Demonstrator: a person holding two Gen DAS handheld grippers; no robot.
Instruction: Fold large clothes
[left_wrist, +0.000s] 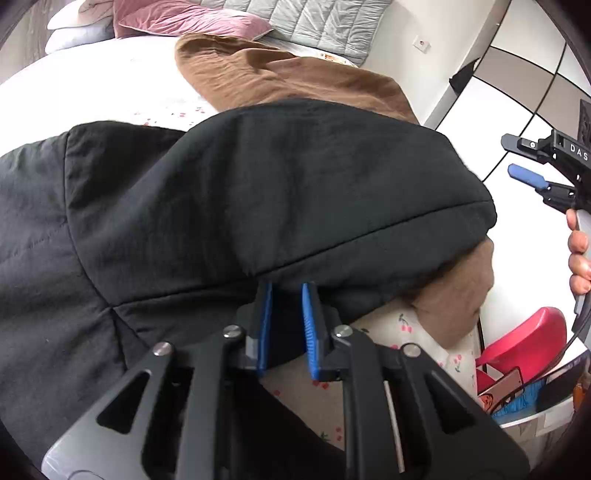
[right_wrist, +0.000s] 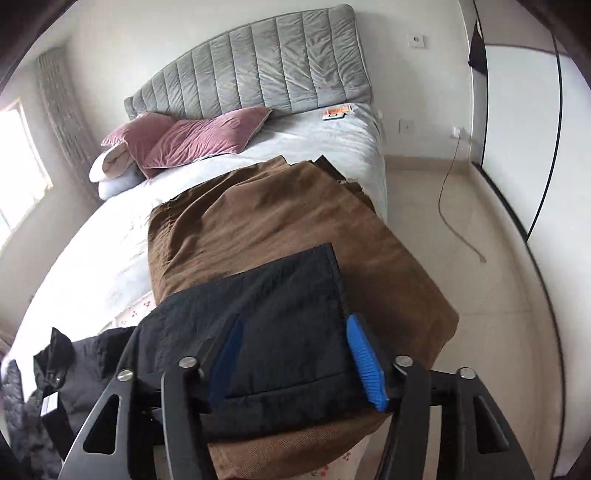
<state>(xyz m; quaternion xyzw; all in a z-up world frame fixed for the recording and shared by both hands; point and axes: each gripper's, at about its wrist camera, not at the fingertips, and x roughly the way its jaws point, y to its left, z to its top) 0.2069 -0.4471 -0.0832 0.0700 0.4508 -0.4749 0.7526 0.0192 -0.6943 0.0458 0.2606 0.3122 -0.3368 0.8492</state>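
The bed (right_wrist: 317, 144) carries a brown blanket (right_wrist: 266, 229); over it lies the black jacket (left_wrist: 258, 177), matte, quilted, softly creased. The left claw (left_wrist: 287, 325) pinches its hem. The right claw (right_wrist: 295, 354) spreads wide, fabric between its fingers.

The bed (right_wrist: 325, 147) carries everything: a white sheet with a small red cherry print, backed by a grey padded headboard (right_wrist: 258, 70). At its head lie 2 pink velvet pillows (right_wrist: 192, 136) on a pale folded bundle (right_wrist: 110, 166), with a small orange-and-white item (right_wrist: 334, 112) near the far corner. A brown blanket (right_wrist: 266, 229) spreads over the near side and hangs over the edge, a black padded garment (left_wrist: 221, 192) lies on it and the sheet, and another dark garment (right_wrist: 51, 354) sits at the left.
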